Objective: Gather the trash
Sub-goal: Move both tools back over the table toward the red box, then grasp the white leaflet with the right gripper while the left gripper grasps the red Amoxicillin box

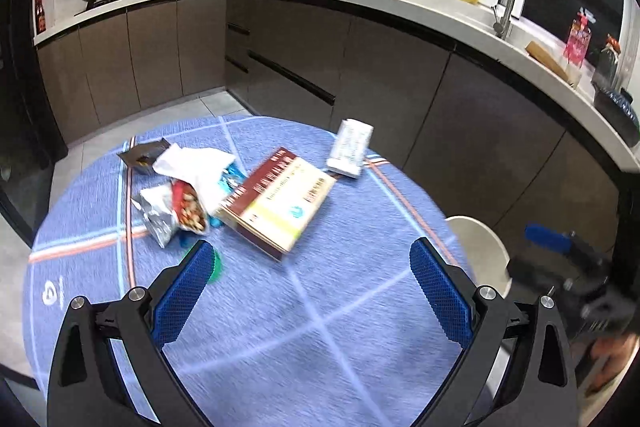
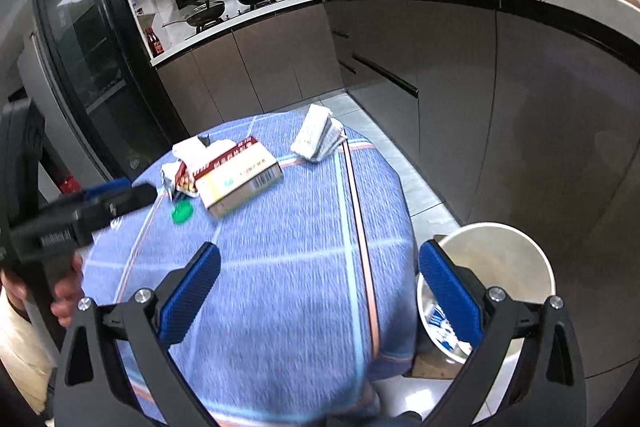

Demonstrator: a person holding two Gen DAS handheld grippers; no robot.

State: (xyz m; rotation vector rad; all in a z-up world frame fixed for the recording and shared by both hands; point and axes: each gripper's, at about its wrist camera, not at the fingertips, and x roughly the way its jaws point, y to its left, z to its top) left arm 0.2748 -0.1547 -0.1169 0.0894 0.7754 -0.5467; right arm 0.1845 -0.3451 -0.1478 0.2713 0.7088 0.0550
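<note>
On the round table with a blue cloth (image 1: 280,327) lie a silver snack bag (image 1: 168,211), a crumpled white paper (image 1: 196,163), a dark small carton (image 1: 142,153), a green lid (image 2: 182,213), a red and cream box (image 1: 276,199) and a white packet (image 1: 350,147). The box (image 2: 236,179) and the packet (image 2: 318,137) also show in the right wrist view. My left gripper (image 1: 312,267) is open and empty above the near table. My right gripper (image 2: 320,271) is open and empty at the table's right edge, next to a white bin (image 2: 516,251) holding some trash.
Brown kitchen cabinets (image 1: 360,67) and a white counter (image 1: 400,3) with a sink tap curve behind the table. A dark fridge (image 2: 88,59) stands to the left. The bin also shows beside the table in the left wrist view (image 1: 480,247).
</note>
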